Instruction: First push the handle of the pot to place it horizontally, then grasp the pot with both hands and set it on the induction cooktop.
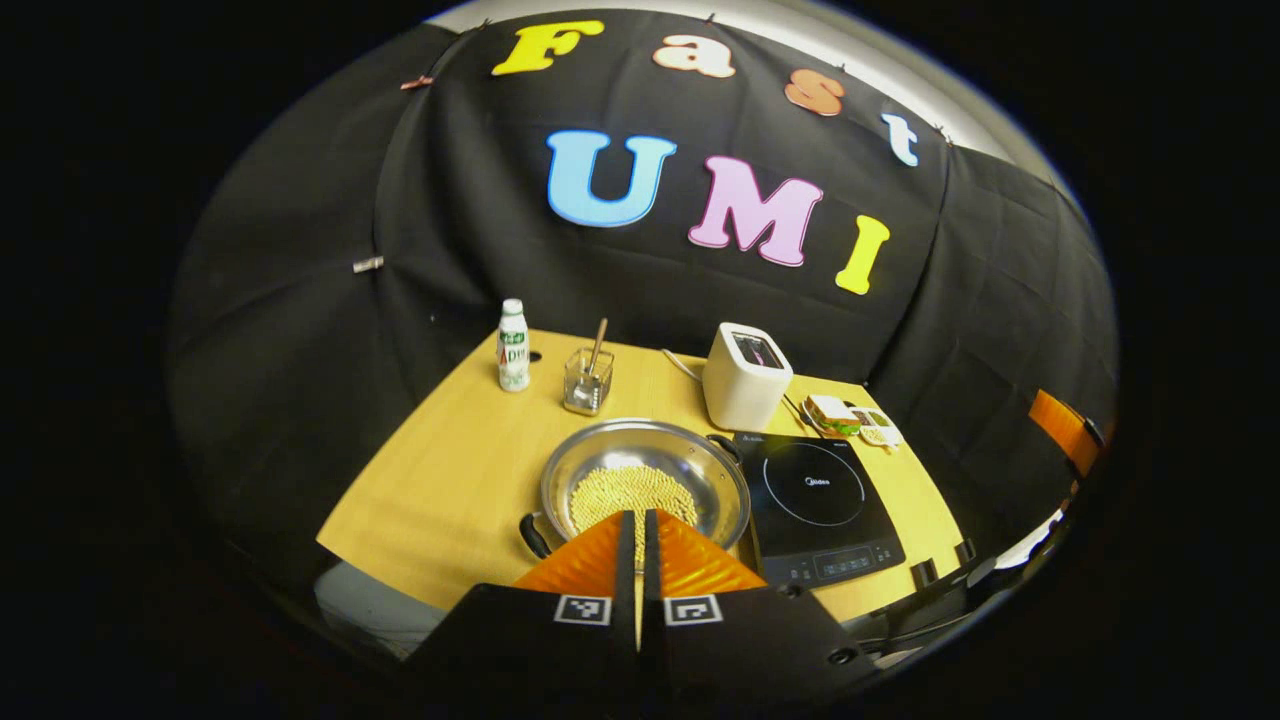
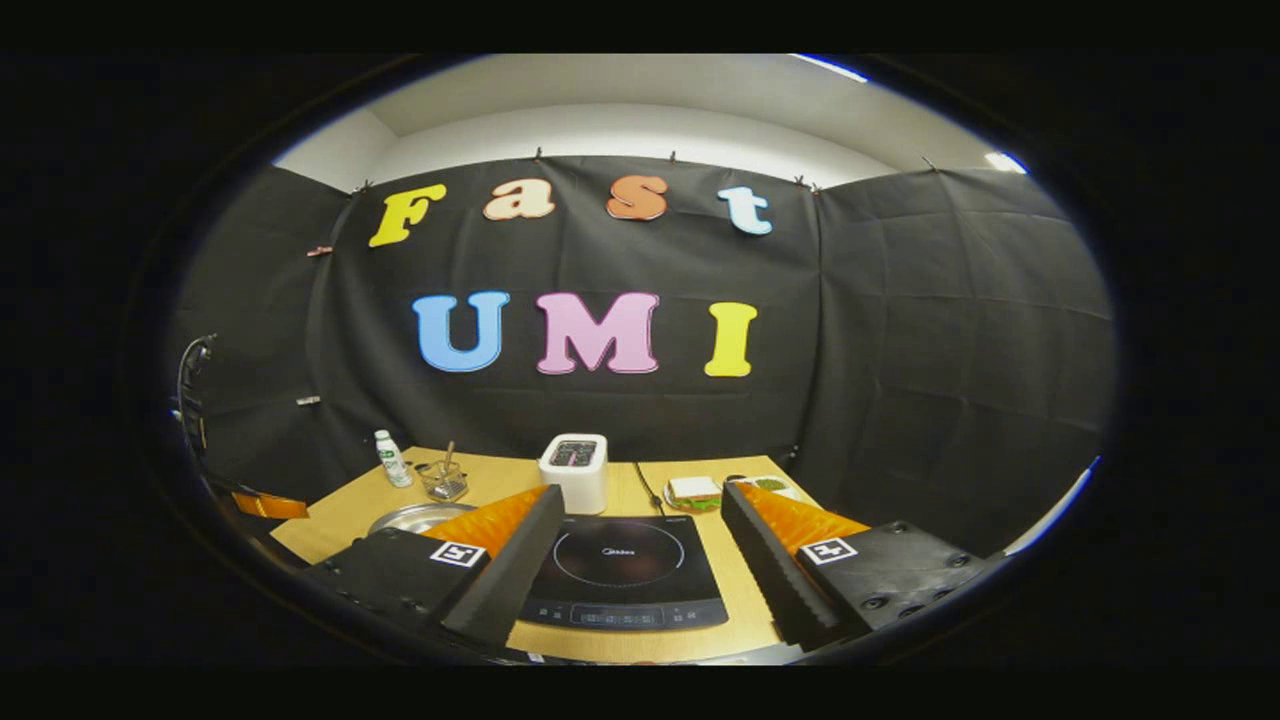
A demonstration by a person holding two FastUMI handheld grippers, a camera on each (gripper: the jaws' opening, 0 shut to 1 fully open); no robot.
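Just beyond left hand-held gripper (image 1: 640,525), pot (image 1: 645,480), apart

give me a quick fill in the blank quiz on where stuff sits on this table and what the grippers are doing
1. The round steel pot holds small yellow ____.
2. The black induction cooktop has ____ standing on it.
3. Behind the cooktop stands a white ____.
4. The left gripper is shut, while the right gripper is ____.

Missing words: beans; nothing; toaster; open
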